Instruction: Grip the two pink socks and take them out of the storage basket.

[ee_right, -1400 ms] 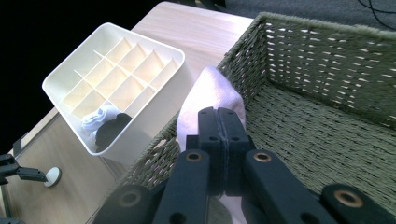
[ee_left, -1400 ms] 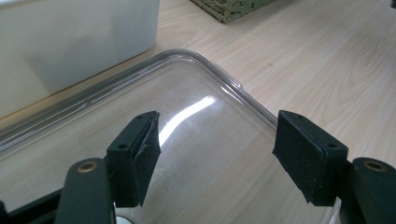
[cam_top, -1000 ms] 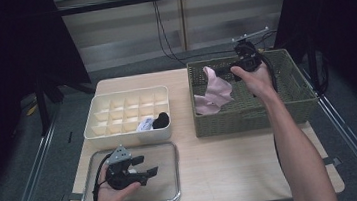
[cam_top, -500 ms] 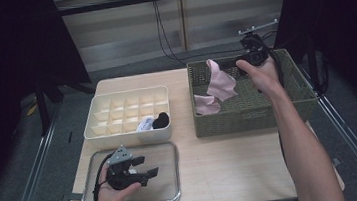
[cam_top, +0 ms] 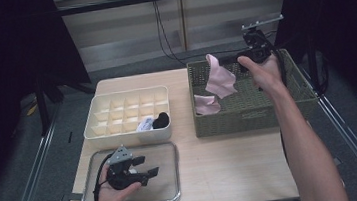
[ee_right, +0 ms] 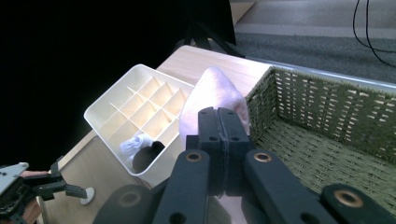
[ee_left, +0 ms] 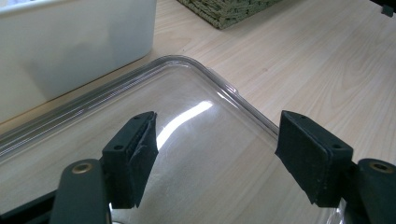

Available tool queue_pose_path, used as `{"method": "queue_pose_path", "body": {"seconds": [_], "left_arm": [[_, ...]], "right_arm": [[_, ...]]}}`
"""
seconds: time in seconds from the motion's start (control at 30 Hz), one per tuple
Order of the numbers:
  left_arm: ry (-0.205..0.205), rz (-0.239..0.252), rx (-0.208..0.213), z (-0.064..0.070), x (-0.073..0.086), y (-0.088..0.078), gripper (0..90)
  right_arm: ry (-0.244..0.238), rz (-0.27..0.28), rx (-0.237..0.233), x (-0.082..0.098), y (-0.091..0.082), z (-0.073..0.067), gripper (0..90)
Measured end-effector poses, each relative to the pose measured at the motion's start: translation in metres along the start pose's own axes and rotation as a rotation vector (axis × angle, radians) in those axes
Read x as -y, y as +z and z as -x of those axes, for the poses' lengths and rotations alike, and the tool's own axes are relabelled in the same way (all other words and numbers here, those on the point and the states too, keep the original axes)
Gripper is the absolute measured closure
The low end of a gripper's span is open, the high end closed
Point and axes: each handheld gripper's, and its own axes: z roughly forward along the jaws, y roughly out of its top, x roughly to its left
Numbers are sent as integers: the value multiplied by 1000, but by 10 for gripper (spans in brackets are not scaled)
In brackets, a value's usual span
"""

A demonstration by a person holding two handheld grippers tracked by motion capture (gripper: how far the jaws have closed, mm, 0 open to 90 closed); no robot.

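- Left gripper point(cam_top: 143, 167): jaws apart, nothing between, over clear flat plastic tray point(cam_top: 167, 152), left of green woven rectangular basket point(cam_top: 249, 118).
- Pink cloth sock point(cam_top: 219, 78): hanging above basket interior.
- Right gripper point(cam_top: 230, 65): jaws together, clamped on sock, above basket.

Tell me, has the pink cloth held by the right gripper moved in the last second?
Yes. The pink cloth, pinched in the right gripper, has risen against the green woven basket; it now hangs mostly above the basket's rim, where earlier it sat lower inside.
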Motion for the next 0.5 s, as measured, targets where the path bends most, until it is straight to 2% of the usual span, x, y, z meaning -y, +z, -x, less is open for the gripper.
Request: {"method": "queue_pose_path", "body": {"seconds": [0.2, 0.5], "left_arm": [[-4, -1, -1, 1, 0, 0, 288], [-23, -13, 25, 1, 0, 1, 286]], "right_arm": [[-11, 16, -6, -3, -9, -6, 896], [-21, 36, -13, -4, -21, -10, 896]]}}
